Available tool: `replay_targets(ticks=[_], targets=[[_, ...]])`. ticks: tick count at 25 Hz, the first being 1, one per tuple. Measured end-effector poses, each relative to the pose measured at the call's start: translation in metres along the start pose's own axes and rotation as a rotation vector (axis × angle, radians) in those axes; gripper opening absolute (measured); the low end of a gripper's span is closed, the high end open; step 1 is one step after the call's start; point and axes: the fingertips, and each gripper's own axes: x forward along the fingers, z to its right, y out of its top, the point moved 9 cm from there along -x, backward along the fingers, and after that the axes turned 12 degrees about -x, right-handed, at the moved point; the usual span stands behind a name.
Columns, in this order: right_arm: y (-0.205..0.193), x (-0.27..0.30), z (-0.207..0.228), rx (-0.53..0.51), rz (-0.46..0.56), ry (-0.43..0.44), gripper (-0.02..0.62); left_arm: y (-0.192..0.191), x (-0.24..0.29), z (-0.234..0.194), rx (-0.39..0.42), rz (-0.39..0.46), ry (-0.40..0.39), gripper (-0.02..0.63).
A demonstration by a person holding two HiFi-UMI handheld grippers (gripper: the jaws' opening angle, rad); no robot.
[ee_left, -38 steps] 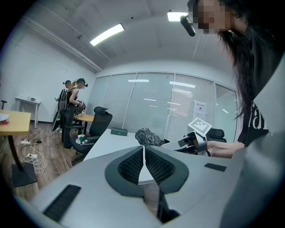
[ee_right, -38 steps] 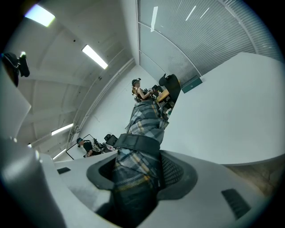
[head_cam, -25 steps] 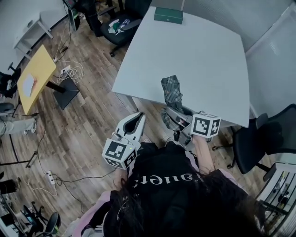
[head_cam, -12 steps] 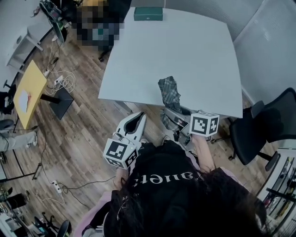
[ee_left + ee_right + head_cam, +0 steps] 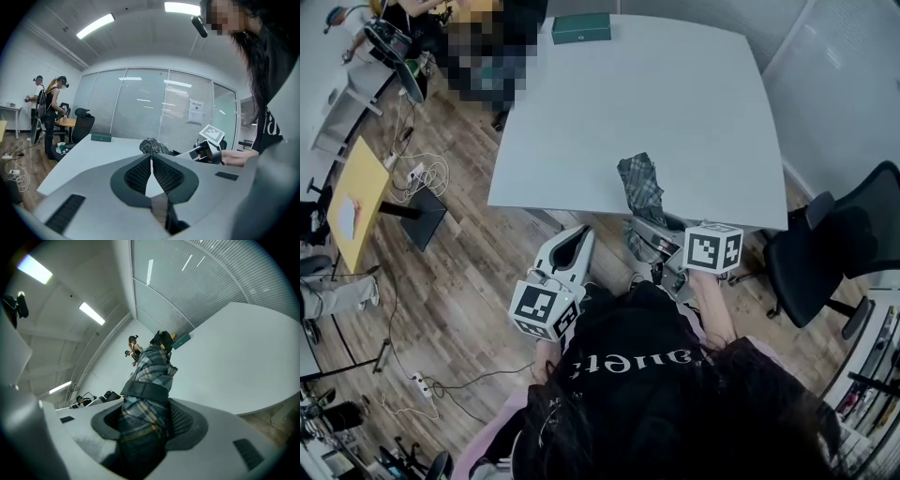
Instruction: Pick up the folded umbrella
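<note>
No legible text: only unreadable upside-down lettering (image 5: 633, 360) across a black shirt (image 5: 628, 319).

This is looking like an office. A big white table (image 5: 675, 103) is standing on a wood floor (image 5: 459, 281). A black rolling chair (image 5: 834, 244) is sitting at its three o'clock, and a small yellow desk (image 5: 366, 178) is standing out at nine o'clock. Long lights (image 5: 93, 26) are shining on the ceiling. Glass walls with blinds (image 5: 140, 112) are closing in the room at twelve o'clock.
</note>
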Motion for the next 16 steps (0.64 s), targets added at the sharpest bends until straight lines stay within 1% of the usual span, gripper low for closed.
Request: replay_targets(ticks=[16], targets=[[0.001, -0.007, 0.013, 0.015, -0.002, -0.011, 0.230, 0.000, 0.008, 0.009, 0.007, -0.005, 0.000, 0.028]])
